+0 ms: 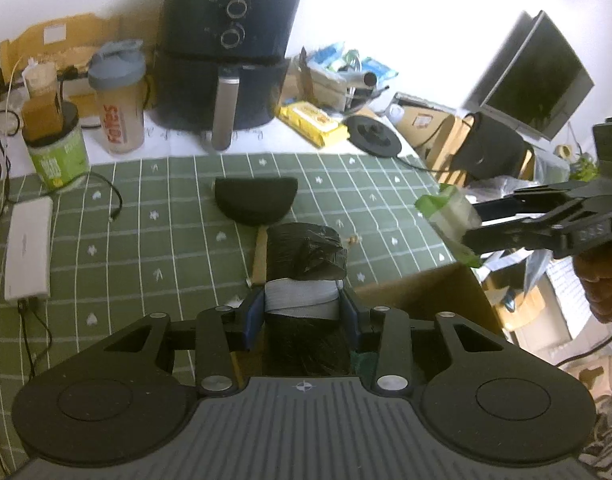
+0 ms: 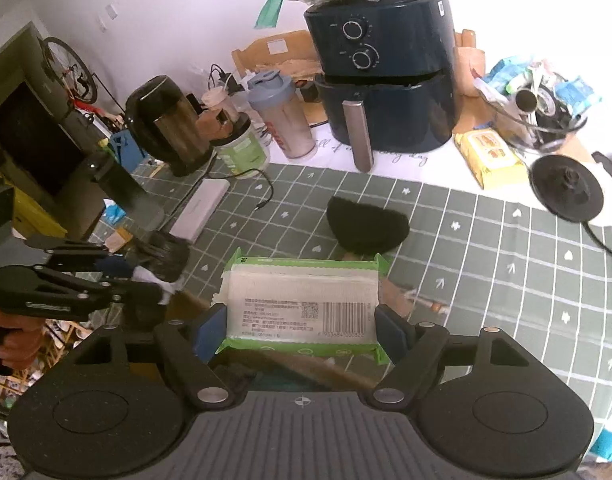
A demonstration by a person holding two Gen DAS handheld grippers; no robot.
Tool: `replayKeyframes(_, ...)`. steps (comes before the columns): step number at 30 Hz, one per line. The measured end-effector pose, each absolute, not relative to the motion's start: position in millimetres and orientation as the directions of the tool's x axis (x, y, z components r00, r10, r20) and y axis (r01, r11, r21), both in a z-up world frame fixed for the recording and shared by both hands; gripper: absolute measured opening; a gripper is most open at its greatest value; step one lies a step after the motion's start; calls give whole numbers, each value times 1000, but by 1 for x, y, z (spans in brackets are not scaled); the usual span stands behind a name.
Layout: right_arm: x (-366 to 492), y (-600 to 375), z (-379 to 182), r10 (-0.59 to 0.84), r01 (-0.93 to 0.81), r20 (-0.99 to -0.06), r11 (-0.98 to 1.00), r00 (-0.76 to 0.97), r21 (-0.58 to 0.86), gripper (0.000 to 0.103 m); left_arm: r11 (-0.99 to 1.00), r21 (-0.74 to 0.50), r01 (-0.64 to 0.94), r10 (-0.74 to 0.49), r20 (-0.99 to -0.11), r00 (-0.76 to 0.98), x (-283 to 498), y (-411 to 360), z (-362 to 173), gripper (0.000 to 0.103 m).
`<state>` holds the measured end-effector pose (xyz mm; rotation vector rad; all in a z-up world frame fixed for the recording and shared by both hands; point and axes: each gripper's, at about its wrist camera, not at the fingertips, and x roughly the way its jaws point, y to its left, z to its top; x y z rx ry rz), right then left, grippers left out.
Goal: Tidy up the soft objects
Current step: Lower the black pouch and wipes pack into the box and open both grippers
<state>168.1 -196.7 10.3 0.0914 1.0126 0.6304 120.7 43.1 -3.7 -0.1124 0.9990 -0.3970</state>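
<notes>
Left tongs (image 1: pixel 302 308) clamp the black bag roll (image 1: pixel 304 256), right tongs (image 2: pixel 300 330) grip the tissue pack (image 2: pixel 302 300) widthwise — both held above the bench (image 1: pixel 146 220), likely bound for the cardboard box (image 1: pixel 422 296).

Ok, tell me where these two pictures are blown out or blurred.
Left wrist view: the white wall above the black air fryer is blown out; the green-edged tissue pack in the right gripper is smeared. Right wrist view: the top right corner glares white; the black bag roll is blurred.
</notes>
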Motion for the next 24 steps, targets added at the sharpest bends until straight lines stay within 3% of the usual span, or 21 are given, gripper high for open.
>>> replayKeyframes(11, 120, -199, -1, 582, -467, -753, 782, 307, 413, 80, 933, -271, 238, -349, -845, 405, 101, 31, -24, 40)
replayKeyframes(17, 101, -198, -14, 642, -599, -728, 688, 241, 409, 81, 948, -224, 228, -299, -874, 384, 93, 24, -33, 41)
replayKeyframes(19, 100, -200, -24, 657, -640, -726, 650, 202, 410, 81, 953, -206, 224, -281, -877, 389, 90, 23, -35, 48)
replayKeyframes(21, 100, -205, -32, 624, -640, -745, 676, 234, 365, 81, 954, -202, 220, -277, -875, 398, 87, 24, -33, 48)
replayKeyframes(24, 99, -214, -38, 600, -621, -760, 702, 251, 349, 95, 957, -198, 211, -270, -873, 406, 82, 25, -31, 48)
